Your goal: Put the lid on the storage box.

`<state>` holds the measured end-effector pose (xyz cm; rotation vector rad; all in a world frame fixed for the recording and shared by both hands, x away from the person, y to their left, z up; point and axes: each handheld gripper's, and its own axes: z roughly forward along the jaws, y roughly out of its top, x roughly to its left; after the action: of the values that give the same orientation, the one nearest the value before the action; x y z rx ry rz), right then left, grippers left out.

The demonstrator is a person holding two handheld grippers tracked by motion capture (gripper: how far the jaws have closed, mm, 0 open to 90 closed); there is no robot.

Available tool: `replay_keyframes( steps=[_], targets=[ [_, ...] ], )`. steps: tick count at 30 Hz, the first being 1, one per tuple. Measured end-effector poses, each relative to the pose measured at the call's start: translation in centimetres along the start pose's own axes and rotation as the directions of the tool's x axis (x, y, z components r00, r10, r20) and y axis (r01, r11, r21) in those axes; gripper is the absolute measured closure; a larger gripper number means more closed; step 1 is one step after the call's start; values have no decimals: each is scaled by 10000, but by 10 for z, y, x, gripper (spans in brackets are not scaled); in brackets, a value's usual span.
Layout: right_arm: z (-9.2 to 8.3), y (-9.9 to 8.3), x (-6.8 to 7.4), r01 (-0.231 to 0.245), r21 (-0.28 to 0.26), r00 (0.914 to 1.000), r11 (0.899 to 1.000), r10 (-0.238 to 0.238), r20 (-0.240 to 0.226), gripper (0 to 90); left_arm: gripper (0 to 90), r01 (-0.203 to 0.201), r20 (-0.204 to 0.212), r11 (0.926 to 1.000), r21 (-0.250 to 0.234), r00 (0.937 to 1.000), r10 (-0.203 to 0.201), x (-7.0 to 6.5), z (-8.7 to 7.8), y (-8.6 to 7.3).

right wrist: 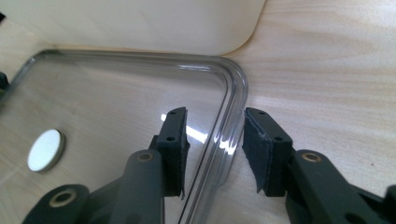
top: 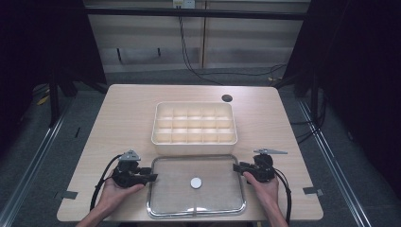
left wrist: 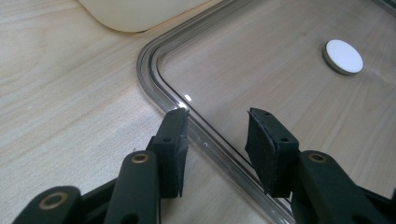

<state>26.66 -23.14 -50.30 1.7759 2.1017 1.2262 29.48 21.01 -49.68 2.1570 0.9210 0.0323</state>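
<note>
A clear, shallow rectangular lid lies flat on the wooden table near its front edge, with a white round disc at its middle. My left gripper lies at the lid's left rim. In the left gripper view the lid runs its rim between the jaws of my left gripper, with a gap at the pads, and the disc lies farther in. My right gripper is at the right rim. In the right gripper view my right gripper straddles the rim of the lid near a corner without pressing on it.
A cream box with several open compartments stands just behind the lid, close to both grippers. A dark cable hole sits at the table's back right. Tape marks lie near the front corners. Bare tabletop stretches on either side of the box.
</note>
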Motion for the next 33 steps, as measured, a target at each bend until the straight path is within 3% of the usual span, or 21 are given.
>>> replay_keyframes(
  steps=[1,3,14,15,16,19,21,23,28,29,30,33],
  targets=[
    [-1,0,-3,-379,-89,9991,9992,377,-216,633,587,-6,8,10000,-23,10000,6,0,0,0],
    [-2,-1,-6,-613,-165,9974,9980,606,-398,642,587,-49,5,10000,-10,10000,49,0,0,0],
    [-11,0,-11,-1394,-806,9846,9869,1295,-1177,685,586,-100,-49,9999,-15,9999,100,-1,0,-1],
    [-13,-1,-13,-1614,-954,9785,9823,1467,-1450,689,585,-108,-46,9999,-15,9999,108,-1,-1,-1],
    [-13,-1,-13,-1614,-954,9785,9823,1467,-1450,689,585,-108,-46,9999,-15,9999,108,-1,-1,-1],
    [-16,-2,-16,-2107,-1092,9558,9714,1814,-2314,715,584,-114,101,9999,-10,9999,114,-1,0,-1],
    [-14,-2,-12,-2063,-1018,9541,9732,1770,-2416,696,585,-259,-38,9997,44,9997,259,-4,0,-1],
    [-14,-1,-10,-1836,-1045,9613,9774,1563,-2270,697,583,-320,-119,9995,42,9994,320,-5,1,-1],
    [-15,0,-10,-1581,-991,9626,9824,1310,-2370,681,581,-200,51,9998,-9,9998,200,-2,0,-1],
    [-16,1,-10,-1467,-866,9541,9854,1179,-2752,669,579,-229,44,9997,-21,9997,229,-3,1,-1],
    [-15,1,-9,-1438,-823,9511,9862,1148,-2869,665,577,-225,44,9997,-23,9997,226,-3,1,-1],
    [-13,2,-5,-1233,-688,9479,9900,970,-3035,645,574,-222,74,9997,-30,9997,223,-2,1,-1]
  ],
)
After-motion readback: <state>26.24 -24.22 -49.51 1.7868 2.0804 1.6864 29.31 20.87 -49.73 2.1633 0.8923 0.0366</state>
